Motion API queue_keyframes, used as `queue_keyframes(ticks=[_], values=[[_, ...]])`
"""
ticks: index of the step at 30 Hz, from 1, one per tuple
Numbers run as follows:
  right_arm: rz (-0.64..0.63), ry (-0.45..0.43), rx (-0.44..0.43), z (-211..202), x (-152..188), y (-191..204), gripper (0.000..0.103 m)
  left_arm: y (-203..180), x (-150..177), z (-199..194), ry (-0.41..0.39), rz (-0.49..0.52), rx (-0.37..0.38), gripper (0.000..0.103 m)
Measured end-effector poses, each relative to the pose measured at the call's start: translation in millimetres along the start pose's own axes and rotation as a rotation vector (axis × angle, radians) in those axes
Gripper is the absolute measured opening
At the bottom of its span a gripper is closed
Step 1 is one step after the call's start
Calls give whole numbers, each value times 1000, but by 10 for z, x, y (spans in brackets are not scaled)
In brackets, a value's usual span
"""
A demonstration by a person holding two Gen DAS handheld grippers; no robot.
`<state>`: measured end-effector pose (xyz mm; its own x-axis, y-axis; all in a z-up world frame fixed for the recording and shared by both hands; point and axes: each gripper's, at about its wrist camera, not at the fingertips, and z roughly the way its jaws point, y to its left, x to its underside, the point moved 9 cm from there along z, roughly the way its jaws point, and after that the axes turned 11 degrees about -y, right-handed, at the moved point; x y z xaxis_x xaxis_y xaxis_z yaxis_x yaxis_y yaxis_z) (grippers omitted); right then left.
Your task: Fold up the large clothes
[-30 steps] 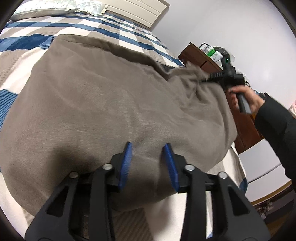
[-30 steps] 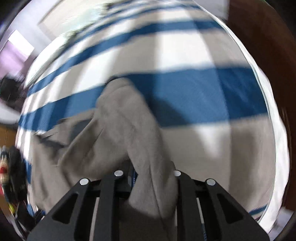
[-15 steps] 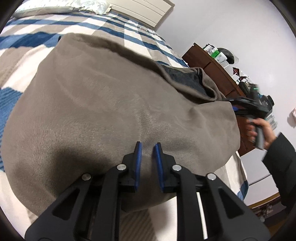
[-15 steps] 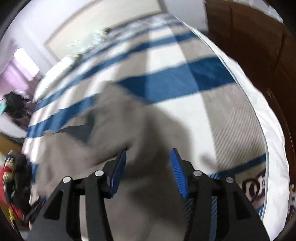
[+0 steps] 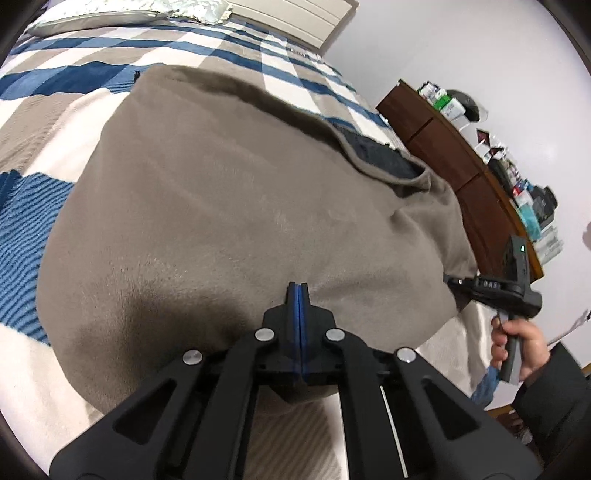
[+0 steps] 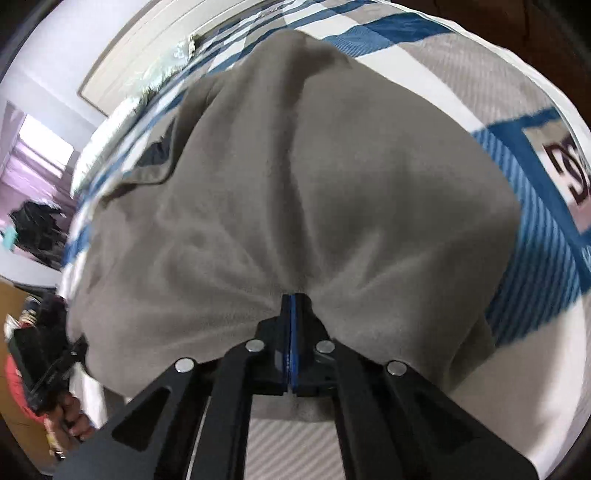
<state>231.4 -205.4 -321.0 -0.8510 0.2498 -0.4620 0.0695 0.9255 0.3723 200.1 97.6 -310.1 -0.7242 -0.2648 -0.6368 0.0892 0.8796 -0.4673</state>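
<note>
A large grey-brown fleece garment (image 5: pixel 229 221) with a dark lining at its collar (image 5: pixel 373 151) lies spread on the bed. My left gripper (image 5: pixel 298 291) is shut on the garment's near edge. My right gripper (image 6: pixel 291 301) is shut on the near edge of the garment (image 6: pixel 295 177) too, with folds radiating from the pinch. In the left wrist view the right gripper (image 5: pixel 458 282) shows at the garment's right corner. In the right wrist view the left gripper (image 6: pixel 79 341) shows at the garment's left corner.
The bed has a blue, white and beige checked blanket (image 5: pixel 44 206) and pillows (image 5: pixel 110 14) at the headboard. A brown dresser (image 5: pixel 461 170) with bottles and clutter stands along the white wall on the right. A window (image 6: pixel 40 155) and dark clutter are on the far left.
Both grippers have closed on the garment's near edge. The right gripper let go of a raised part of the garment, dropped to the near right corner and shut there.
</note>
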Motion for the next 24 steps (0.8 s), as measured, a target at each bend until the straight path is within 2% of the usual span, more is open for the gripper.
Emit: queue_keyframes(ticks=[2, 5, 6, 7, 9, 12, 15, 17, 20, 21, 24], values=[[-40, 15, 38, -101, -91, 144, 0, 46, 19, 18, 4, -17, -3, 3], [-186, -31, 3, -342, -315, 563, 5, 54, 24, -3, 5, -35, 5, 3], [-257, -51, -4, -401, -422, 751, 9, 55, 30, -3, 4, -35, 4, 3], [-316, -56, -11, -406, -528, 922, 22, 52, 32, -2, 4, -36, 3, 3], [-373, -42, -16, -292, -718, 1126, 31, 37, 35, 4, 2, -38, 0, 3], [-427, 14, 15, 72, -946, 1318, 31, 39, 41, 6, 2, -37, 0, 3], [-341, 135, 22, 532, -1011, 1237, 31, 47, 45, 2, 1, -38, 2, 3], [-212, 196, -19, 831, -1031, 1172, 31, 39, 45, 6, 0, -38, 3, 3], [-84, 132, -34, 979, -1193, 1071, 28, 33, 44, 9, -2, -39, 5, 3], [-47, 93, -48, 1012, -1290, 1044, 23, 32, 36, 16, -2, -41, 5, 3], [-10, -1, -74, 990, -1504, 1045, 21, 32, 40, 16, -3, -48, 12, 3]])
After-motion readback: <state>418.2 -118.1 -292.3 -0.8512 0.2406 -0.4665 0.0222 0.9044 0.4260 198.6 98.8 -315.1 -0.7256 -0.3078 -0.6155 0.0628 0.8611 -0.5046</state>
